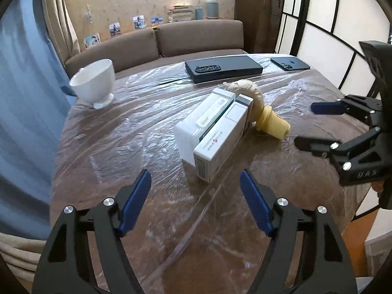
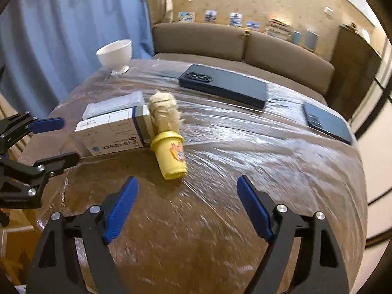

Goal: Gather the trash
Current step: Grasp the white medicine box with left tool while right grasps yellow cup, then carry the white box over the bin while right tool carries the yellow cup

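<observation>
We held both the left gripper (image 1: 194, 202) and right gripper (image 2: 187, 207) open, empty. Yellow cup (image 2: 171, 158) looked light, crushable; best pinched across its stiff rim.

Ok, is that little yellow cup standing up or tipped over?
Tipped over: the yellow cup lies on its side on the table, crumpled tissue at its mouth.

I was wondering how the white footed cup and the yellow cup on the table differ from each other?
The white cup stands upright on its foot near the table's far corner; the yellow cup lies on its side mid-table. The white cup stands alone, while the yellow cup touches the medicine box and has a tan wad at its mouth. Both rest on the plastic-covered table.
</observation>
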Motion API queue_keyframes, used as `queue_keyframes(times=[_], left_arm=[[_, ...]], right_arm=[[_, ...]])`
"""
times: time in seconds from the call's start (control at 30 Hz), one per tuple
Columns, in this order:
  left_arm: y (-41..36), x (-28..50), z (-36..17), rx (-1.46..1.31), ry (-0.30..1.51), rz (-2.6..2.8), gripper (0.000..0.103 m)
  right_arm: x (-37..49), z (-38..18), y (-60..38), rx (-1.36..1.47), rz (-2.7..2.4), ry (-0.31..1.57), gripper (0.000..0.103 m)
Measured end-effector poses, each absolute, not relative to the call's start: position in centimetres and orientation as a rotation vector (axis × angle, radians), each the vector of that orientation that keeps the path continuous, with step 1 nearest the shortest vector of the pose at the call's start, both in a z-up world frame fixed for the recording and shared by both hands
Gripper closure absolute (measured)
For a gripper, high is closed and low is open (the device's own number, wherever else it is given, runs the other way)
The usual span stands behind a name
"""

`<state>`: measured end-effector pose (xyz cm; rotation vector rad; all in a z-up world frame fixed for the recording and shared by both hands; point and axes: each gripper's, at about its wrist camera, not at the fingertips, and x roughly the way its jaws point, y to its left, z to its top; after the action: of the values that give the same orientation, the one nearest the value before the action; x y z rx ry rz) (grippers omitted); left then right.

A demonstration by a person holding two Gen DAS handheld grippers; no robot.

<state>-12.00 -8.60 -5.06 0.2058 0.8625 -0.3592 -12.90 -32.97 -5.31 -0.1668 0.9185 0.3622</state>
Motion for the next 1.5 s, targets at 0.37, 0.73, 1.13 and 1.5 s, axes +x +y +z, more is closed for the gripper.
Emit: queue_keyframes(times=[0.37,0.73,1.13,1.5], left_arm=[[-10.7,-11.5,-5.2,0.231,0.858,-0.483,0.059],[-12.6,-10.5,-5.8,0.253,0.877,-0.523,0.059],[-12.0,-11.3,-5.9,0.184,0.892,-0.487,0.084],[-11.5,-13.3,-5.3,0.17,0.892,-0.464,0.084]], right_arm=[[-10.5,-6.7,-31.0,-0.235,0.413,0.949,0.045],[-9.5,-7.4,-30.5,-0.247,0.437,0.966,0.058],[-11.4,-6.9,-31.5,-0.139,0.454,0.968,0.074],[-14.1,-6.1,-32.4,-0.035,0.442,0.976,0.074]])
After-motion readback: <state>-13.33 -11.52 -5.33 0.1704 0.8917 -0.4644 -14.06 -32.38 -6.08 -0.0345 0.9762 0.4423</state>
